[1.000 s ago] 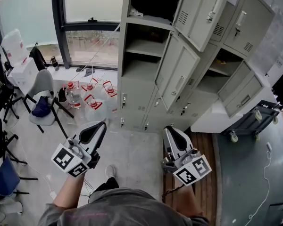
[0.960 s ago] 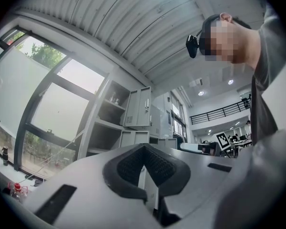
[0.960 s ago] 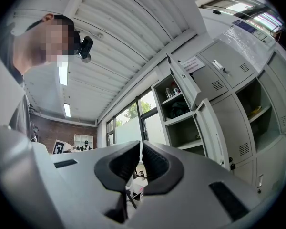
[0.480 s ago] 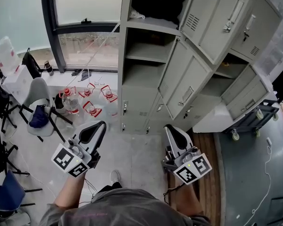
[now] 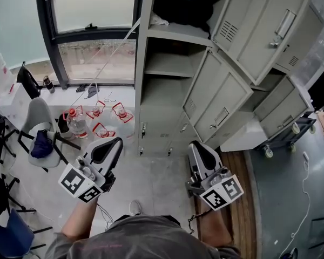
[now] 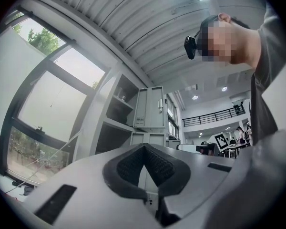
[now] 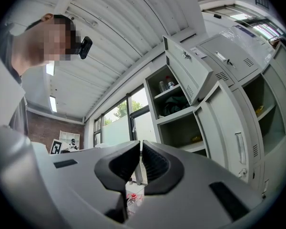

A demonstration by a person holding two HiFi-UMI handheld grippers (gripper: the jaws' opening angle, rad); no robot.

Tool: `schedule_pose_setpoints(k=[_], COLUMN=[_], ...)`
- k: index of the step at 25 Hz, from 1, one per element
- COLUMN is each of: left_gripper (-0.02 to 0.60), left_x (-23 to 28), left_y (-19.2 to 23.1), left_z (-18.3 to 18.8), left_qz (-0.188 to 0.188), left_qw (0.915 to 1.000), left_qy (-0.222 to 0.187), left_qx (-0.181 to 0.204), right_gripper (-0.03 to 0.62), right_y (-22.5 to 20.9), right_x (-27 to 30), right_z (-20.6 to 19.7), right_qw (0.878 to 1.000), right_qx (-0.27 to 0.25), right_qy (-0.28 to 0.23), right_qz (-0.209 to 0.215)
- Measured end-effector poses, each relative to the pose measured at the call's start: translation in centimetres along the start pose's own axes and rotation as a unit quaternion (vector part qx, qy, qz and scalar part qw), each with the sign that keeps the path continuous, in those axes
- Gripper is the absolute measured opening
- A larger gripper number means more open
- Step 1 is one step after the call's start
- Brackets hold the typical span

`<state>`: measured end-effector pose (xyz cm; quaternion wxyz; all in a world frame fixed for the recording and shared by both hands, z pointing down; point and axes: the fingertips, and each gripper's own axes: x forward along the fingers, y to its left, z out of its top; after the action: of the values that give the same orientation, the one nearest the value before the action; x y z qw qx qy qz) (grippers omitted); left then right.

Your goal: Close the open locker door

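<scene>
Locker door (image 5: 218, 99): swung open, middle row of the lockers (image 5: 142, 80), right of a bare shelf.
Left gripper (image 5: 110, 146): jaws together, nothing held; low in front of the lockers, clear of them.
Right gripper (image 5: 196, 147): jaws together, empty; below the open door, not touching.
Water bottles (image 5: 97, 120): on the floor, left of the lockers.

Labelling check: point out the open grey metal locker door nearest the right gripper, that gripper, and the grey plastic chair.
Open grey metal locker door (image 5: 220, 96): head view, panel centre.
Right gripper (image 5: 195, 146): head view, between its shut fingertips.
Grey plastic chair (image 5: 39, 115): head view, backrest.
</scene>
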<state>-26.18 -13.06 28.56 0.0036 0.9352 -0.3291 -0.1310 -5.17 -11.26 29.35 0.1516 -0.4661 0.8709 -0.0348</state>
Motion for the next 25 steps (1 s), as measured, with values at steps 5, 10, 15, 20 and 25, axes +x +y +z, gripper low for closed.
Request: schedule_pose_setpoints(k=[5, 10, 15, 20, 25], left_gripper=[0.006, 0.006, 0.006, 0.006, 0.006], left_x=[1.0, 2.3, 4.1, 6.7, 9.9], left_y=[1.8, 2.5, 2.5, 1.3, 0.0], left_z=[0.1, 0.4, 0.5, 0.9, 2.0], left_qz=[-0.01, -0.018, -0.022, -0.023, -0.022], left_qw=[0.9999, 0.9998, 0.9997, 0.9994, 0.9987], left_qy=[0.001, -0.002, -0.005, -0.011, -0.024], left_qx=[0.003, 0.006, 0.011, 0.022, 0.04], right_gripper=[0.029, 0.029, 0.029, 0.029, 0.029], right_y=[-1.0, -2.0, -3.2, -5.1, -7.3], right_x=[1.5, 2.4, 2.8, 2.7, 2.4], right_z=[-0.1, 0.5, 1.8, 4.1, 7.6], right_qw=[1.0, 1.0, 0.999, 0.998, 0.996], right_qx=[-0.005, -0.014, -0.029, -0.046, -0.071], right_qy=[-0.005, -0.009, -0.016, -0.028, -0.048], right_qz=[-0.013, -0.021, -0.019, -0.011, -0.004])
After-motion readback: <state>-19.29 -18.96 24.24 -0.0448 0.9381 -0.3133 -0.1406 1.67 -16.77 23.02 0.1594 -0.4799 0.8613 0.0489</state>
